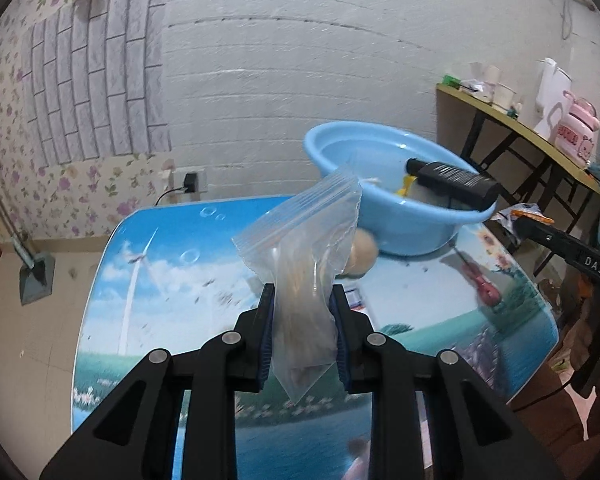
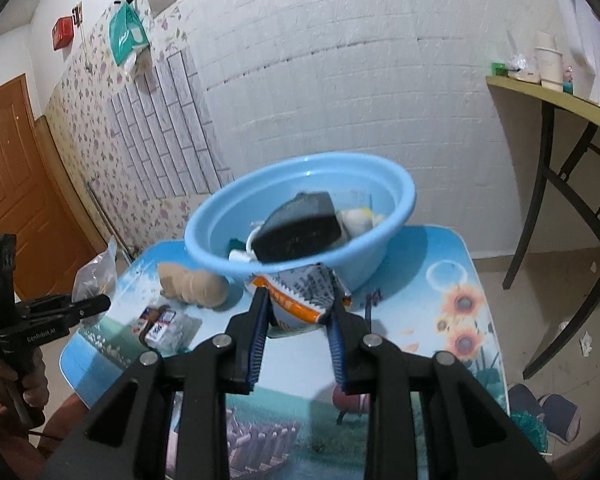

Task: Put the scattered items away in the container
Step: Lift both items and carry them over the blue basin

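From the left wrist view, the left gripper [image 1: 304, 312] is clenched on a clear zip-lock plastic bag [image 1: 306, 256] with brownish contents; the bag stands up between the blue pads, its sealed strip leaning toward 1 o'clock. Beyond it, at 1 o'clock, a tan round stuffed toy [image 1: 363, 254] lies on the table with the printed sky-and-windmill top [image 1: 160, 264], touching the foot of the light blue round plastic basin [image 1: 384, 184]. A black cylindrical device [image 1: 456, 180] rests in the basin, one end propped on the rim. At 3 o'clock the right gripper's body comes in from the frame edge.

From the right wrist view, the right gripper [image 2: 298, 312] is clamped on a crumpled orange-and-white printed snack packet [image 2: 300, 292], held above the tabletop just before the basin's near wall. At 10 o'clock, near the pads, a small blue-and-white wrapped pack [image 2: 164, 326] lies on the table; past it sits the tan toy beside the basin. Inside the basin lie the black device, a white rounded item [image 2: 356, 220] and something yellow behind it. At 9 o'clock a hand [image 2: 8, 380] holds the left gripper's handle, with the bag at its tip.
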Motion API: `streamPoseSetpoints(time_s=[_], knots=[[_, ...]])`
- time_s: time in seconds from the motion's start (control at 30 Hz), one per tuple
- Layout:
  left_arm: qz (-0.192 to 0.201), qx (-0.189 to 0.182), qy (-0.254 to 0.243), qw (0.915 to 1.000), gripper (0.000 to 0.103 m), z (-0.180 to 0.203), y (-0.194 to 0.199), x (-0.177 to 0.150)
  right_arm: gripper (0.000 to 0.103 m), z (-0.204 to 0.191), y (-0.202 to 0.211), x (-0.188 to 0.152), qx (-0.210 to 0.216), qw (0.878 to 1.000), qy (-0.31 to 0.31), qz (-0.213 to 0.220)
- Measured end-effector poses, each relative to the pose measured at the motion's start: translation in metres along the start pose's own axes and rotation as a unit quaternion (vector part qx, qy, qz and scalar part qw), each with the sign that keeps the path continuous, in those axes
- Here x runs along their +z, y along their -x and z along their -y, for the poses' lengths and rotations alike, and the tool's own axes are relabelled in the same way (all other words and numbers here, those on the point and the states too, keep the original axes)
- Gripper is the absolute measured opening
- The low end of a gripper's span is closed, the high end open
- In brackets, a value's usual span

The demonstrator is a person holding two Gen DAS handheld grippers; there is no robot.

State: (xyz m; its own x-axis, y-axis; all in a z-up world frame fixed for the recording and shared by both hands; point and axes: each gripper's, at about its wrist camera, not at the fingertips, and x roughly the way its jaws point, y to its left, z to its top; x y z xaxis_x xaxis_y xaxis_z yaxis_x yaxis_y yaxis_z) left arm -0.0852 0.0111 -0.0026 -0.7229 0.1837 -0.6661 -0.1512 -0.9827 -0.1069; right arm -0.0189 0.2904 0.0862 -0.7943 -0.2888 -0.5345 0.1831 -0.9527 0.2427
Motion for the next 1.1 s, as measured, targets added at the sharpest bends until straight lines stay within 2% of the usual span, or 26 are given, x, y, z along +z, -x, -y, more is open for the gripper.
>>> streamPoseSetpoints(time_s=[0.17,0.37,0.73,1.1], knots=[[0.010,-0.012,-0.016,0.9998,0.024,0.015,-0.001,0.017,0.027,0.005,0.003,0.004,-0.005,1.000,-0.007,0.021],[0.017,-0.026,-0.028,0.9991,0.024,0.030,-0.009,0.034,0.027,0.008,0.000,0.012,-0.007,1.000,-0.008,0.027],[0.025,-0.043,-0.049,0.9975,0.024,0.049,-0.029,0.064,0.027,0.013,-0.019,0.021,-0.002,1.000,-0.007,0.015],[0.017,-0.058,-0.062,0.9962,0.024,0.063,-0.058,0.081,0.027,0.018,-0.040,0.032,0.001,1.000,-0.012,0.009]])
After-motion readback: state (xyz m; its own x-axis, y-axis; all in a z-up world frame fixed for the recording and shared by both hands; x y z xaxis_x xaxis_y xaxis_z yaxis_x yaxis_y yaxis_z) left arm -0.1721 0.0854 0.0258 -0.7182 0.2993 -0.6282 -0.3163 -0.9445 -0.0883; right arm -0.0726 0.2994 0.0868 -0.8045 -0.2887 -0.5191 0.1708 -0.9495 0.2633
